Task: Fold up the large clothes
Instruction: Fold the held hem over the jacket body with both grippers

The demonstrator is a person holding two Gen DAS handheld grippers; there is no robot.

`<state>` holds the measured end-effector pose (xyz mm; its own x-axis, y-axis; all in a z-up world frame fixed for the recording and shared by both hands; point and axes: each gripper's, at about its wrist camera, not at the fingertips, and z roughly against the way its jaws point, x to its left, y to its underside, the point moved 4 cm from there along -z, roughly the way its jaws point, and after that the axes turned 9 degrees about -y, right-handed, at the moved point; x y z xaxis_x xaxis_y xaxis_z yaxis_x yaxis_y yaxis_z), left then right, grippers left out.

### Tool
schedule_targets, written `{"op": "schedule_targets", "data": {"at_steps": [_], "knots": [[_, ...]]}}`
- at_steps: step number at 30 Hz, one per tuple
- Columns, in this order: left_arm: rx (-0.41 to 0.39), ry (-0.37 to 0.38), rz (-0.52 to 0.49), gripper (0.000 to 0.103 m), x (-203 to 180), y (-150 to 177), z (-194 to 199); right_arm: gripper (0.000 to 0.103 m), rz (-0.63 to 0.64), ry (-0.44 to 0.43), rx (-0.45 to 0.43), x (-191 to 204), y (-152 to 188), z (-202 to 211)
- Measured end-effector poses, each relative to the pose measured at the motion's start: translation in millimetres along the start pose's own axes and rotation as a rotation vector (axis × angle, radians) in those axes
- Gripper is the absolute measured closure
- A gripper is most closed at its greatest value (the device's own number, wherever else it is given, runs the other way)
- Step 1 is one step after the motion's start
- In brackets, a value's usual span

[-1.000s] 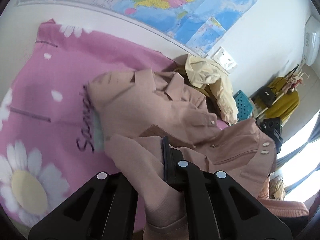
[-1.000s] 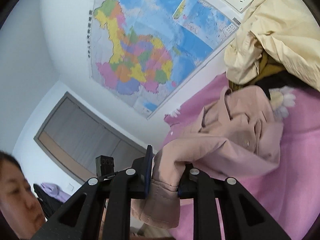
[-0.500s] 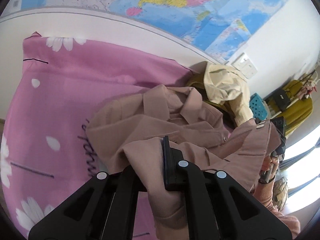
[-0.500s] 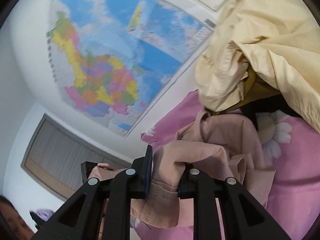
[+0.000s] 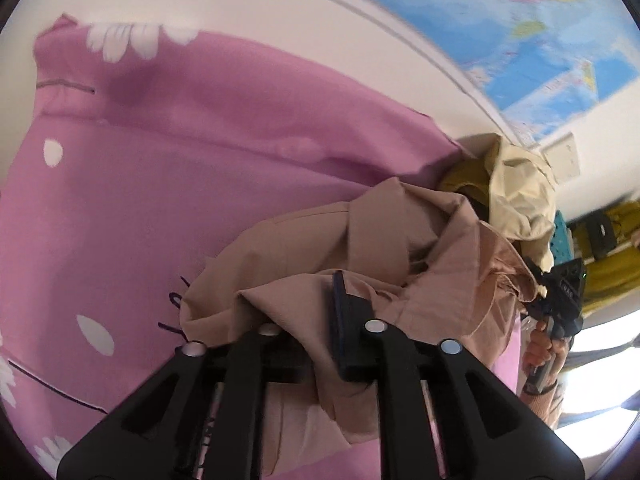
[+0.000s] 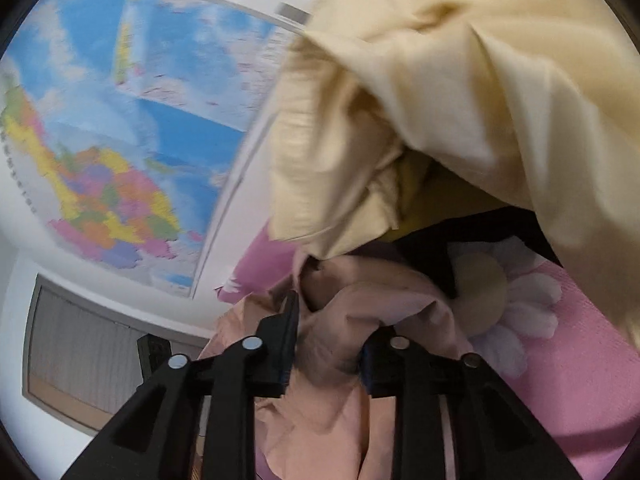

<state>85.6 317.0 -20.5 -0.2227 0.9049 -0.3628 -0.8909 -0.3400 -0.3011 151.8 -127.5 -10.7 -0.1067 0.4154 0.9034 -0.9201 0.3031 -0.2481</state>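
Observation:
A dusty-pink jacket [image 5: 400, 232] lies bunched on the pink daisy bed sheet [image 5: 160, 180]. My left gripper [image 5: 304, 304] points down at it. Its jaws are opening, with a fold of the jacket draped between them and hiding the left finger. In the right wrist view the jacket [image 6: 328, 420] bulges up between the fingers of my right gripper [image 6: 328, 320], whose jaws are also opening. The pads no longer look pressed on the cloth. At the right edge of the left wrist view, a person's hand [image 5: 544, 344] carries the right gripper.
A cream garment [image 6: 460, 100] is heaped over a mustard one [image 5: 464, 176] at the head of the bed, right beyond the jacket. A wall map [image 6: 120, 120] and a wall socket [image 5: 564, 156] are behind. A teal basket [image 5: 562, 240] stands beside the bed.
Both grippers have carried the jacket's edge forward and down toward the cream pile. The jacket is now folded over on itself. The gaps between both pairs of fingers have widened.

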Motion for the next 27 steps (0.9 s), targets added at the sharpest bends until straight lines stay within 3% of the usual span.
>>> {"op": "schedule_targets", "data": {"at_steps": [4, 6, 7, 8, 12, 14, 17, 21, 25, 27], "knots": [[-0.062, 0.055, -0.03, 0.08, -2, 6, 10, 0.052, -0.002, 0.019, 0.006, -2, 2, 0], [-0.102, 0.104, -0.025, 0.061, -3, 11, 21, 0.038, 0.057, 0.022, 0.009, 9, 7, 5], [-0.128, 0.116, -0.022, 0.044, -3, 14, 27, 0.031, 0.094, 0.033, 0.002, 17, 10, 10], [-0.159, 0.112, -0.026, 0.036, -3, 17, 34, 0.029, 0.136, 0.044, -0.005, 26, 13, 15], [-0.302, 0.121, -0.092, 0.027, -3, 34, 72, 0.025, 0.344, 0.078, -0.044, 65, 33, 35], [-0.335, 0.072, -0.169, 0.022, -14, 44, 79, 0.025, 0.481, 0.102, -0.004, 85, 51, 30], [-0.306, -0.018, -0.261, 0.021, -33, 53, 64, 0.025, 0.627, 0.193, 0.101, 96, 74, 1], [-0.196, -0.1, -0.33, 0.023, -52, 53, 14, 0.025, 0.733, 0.352, 0.198, 83, 88, -52], [-0.136, -0.179, -0.358, 0.035, -61, 40, -30, 0.025, 0.859, 0.533, 0.287, 61, 99, -98], [-0.122, -0.229, -0.354, 0.054, -61, 31, -44, 0.033, 0.909, 0.602, 0.302, 49, 99, -109]]}}
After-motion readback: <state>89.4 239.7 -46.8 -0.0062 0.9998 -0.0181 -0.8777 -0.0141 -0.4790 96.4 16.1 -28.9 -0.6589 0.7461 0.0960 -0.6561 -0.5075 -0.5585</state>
